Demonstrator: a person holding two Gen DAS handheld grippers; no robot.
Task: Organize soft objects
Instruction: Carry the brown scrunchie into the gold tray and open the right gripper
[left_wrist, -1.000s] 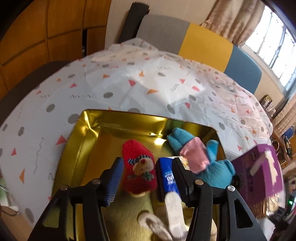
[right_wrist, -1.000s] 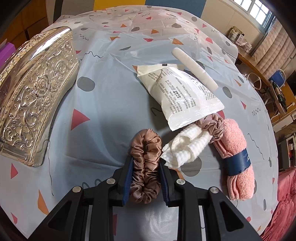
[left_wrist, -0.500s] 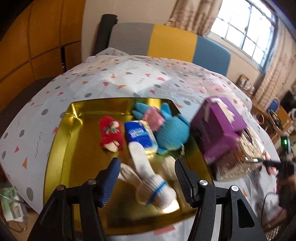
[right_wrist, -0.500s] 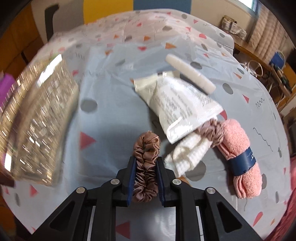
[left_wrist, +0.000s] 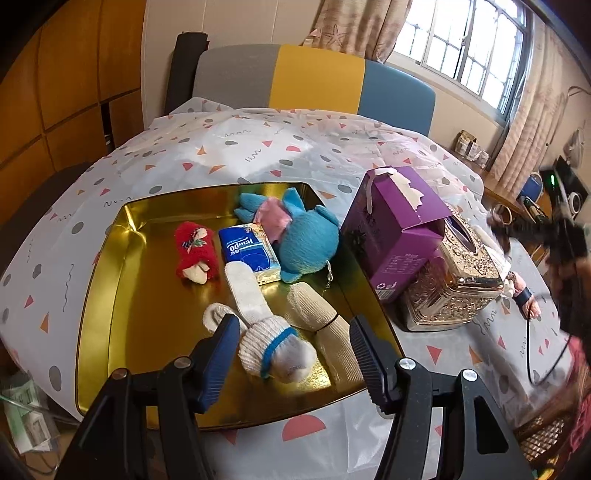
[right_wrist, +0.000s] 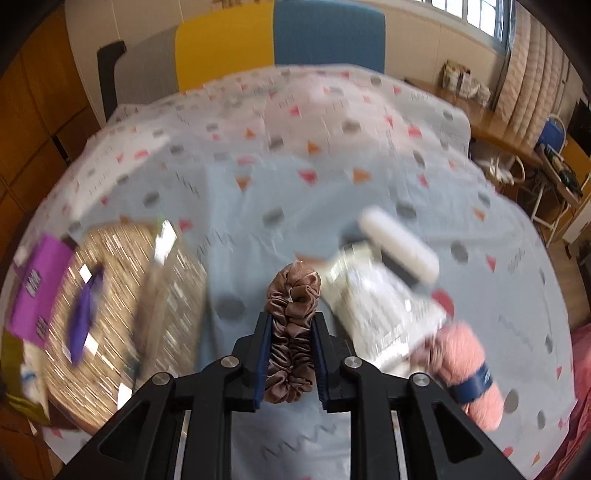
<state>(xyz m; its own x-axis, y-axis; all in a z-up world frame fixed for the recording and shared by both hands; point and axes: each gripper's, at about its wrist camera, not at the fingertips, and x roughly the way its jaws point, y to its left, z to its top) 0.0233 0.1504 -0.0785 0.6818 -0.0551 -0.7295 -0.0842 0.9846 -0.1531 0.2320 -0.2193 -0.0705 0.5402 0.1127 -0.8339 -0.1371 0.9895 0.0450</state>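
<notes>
A gold tray (left_wrist: 103, 295) holds a red sock roll (left_wrist: 194, 251), a blue tissue pack (left_wrist: 251, 254), a blue plush toy (left_wrist: 306, 243) and white socks (left_wrist: 273, 343). My left gripper (left_wrist: 290, 343) hovers open above the tray's near edge, its pads apart from the socks below. My right gripper (right_wrist: 290, 350) is shut on a brown satin scrunchie (right_wrist: 291, 325), lifted off the tablecloth. A pink towel roll (right_wrist: 469, 373) and a white packet (right_wrist: 384, 306) lie to its right.
A purple carton (left_wrist: 395, 229) leans on an ornate gold tissue box (left_wrist: 458, 273) right of the tray; the box (right_wrist: 122, 306) shows blurred in the right wrist view. A white tube (right_wrist: 399, 247) lies beyond the packet. A padded bench stands behind the table.
The left gripper has pulled back from the tray, letting go of the tissue pack, and now stands open. The right gripper closed on the scrunchie and raised it off the cloth.
</notes>
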